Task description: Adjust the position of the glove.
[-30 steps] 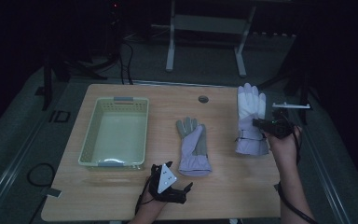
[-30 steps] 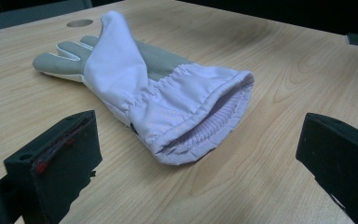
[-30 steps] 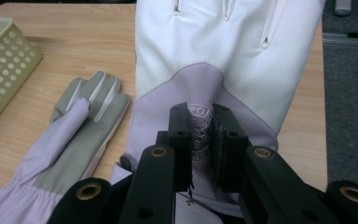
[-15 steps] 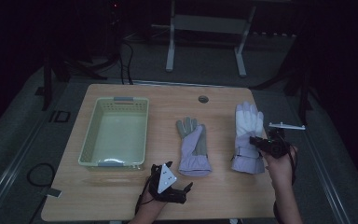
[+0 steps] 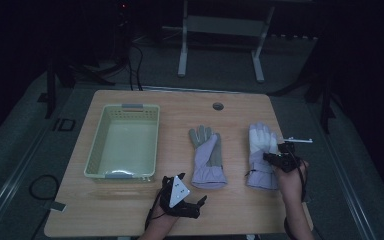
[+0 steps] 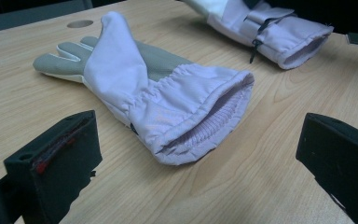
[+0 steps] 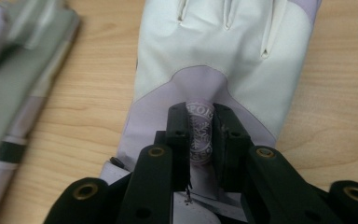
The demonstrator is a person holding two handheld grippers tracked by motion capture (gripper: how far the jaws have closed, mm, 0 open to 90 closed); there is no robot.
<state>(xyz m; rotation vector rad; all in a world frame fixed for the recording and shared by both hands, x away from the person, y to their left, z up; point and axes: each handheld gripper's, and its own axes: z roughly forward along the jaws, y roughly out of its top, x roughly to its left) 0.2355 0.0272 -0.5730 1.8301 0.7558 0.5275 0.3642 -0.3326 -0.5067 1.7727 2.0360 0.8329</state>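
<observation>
The wooden table point(image 5: 130, 215) carries everything, so take the pale green basket point(image 5: 96, 150) at its left as the landmark: there is one basket, it looks empty, and two lilac gloves lie to its right. The nearer one, the grey-palmed glove point(image 5: 207, 156), lies just right of the basket, palm up, its long axis running from the cuff at the person's edge to the fingertips at the far edge. The white-backed glove point(image 5: 261, 156) lies farther right again, well apart from the basket, parallel to the first and also cuff toward the person. The right gripper point(image 7: 200, 135) sits over this glove's wrist area, and its jaws are clenched on a raised fold of the lilac fabric bearing a small round emblem; the glove itself looks laid flat on the table. The left gripper point(image 5: 182, 200) rests low near the front edge, below and right of the basket, jaws released and wide with nothing between them; seen along them, the grey-palmed glove's open cuff point(image 6: 205, 126) faces straight at the gap, close ahead. Judging by that, the left hand is the nearer one to the grey-palmed glove and to the basket.
</observation>
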